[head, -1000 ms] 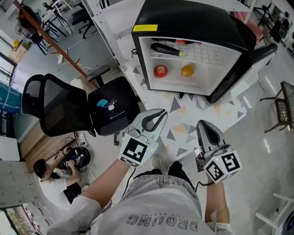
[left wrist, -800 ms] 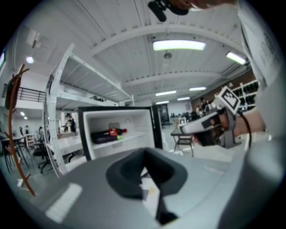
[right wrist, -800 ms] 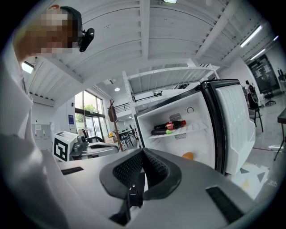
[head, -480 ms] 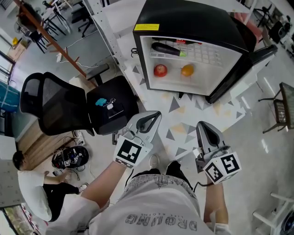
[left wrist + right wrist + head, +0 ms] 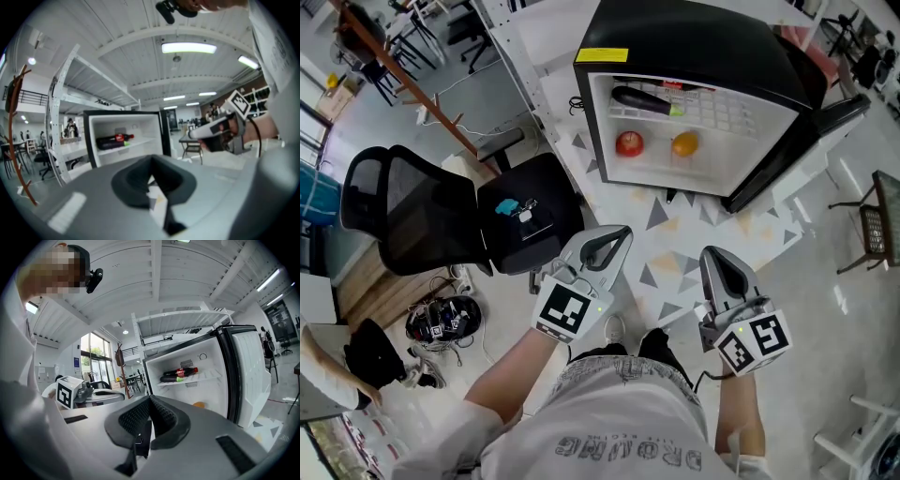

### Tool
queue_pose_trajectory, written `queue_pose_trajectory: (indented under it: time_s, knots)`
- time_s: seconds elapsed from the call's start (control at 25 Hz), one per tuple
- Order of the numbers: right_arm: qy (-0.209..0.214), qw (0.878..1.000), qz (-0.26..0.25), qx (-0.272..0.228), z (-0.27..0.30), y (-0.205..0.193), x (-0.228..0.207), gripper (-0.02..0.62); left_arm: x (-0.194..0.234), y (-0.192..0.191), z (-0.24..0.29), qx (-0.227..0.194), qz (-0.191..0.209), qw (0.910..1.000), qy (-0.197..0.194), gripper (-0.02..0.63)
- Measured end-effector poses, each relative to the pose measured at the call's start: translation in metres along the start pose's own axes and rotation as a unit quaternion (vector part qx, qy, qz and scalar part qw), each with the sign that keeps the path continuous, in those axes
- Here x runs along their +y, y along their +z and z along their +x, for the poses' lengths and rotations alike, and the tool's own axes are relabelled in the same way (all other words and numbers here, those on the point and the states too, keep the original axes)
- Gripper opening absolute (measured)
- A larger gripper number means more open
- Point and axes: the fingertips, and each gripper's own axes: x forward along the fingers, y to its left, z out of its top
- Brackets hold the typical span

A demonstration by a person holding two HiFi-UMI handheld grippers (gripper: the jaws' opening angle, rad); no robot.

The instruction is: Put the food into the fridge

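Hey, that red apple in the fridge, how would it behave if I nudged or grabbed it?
The apple looks round and smooth, so a nudge would probably roll it, maybe toward the orange beside it. Its full, unwrinkled shape suggests it is firm, so a grip should likely hold, though the skin may slip.

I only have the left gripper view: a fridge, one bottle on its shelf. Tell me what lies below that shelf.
Observer: The head view shows an apple and an orange lying side by side, apart, on the lower level of the fridge.
Operator: Report the right tongs.
Observer: The right gripper view shows the right tongs shut, with nothing between them.
Operator: Now the fridge door.
Observer: The door stands open at the right of the opening.
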Motion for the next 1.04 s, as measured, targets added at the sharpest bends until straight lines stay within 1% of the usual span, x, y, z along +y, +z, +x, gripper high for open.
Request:
queue_pose_trajectory:
  time_s: [1.04]
  knots:
    - [0.006, 1.0, 0.0, 0.009, 0.017, 0.002, -0.016, 0.002, 0.005, 0.003, 0.025, -0.002, -0.003, 0.9999, -0.013, 0.008]
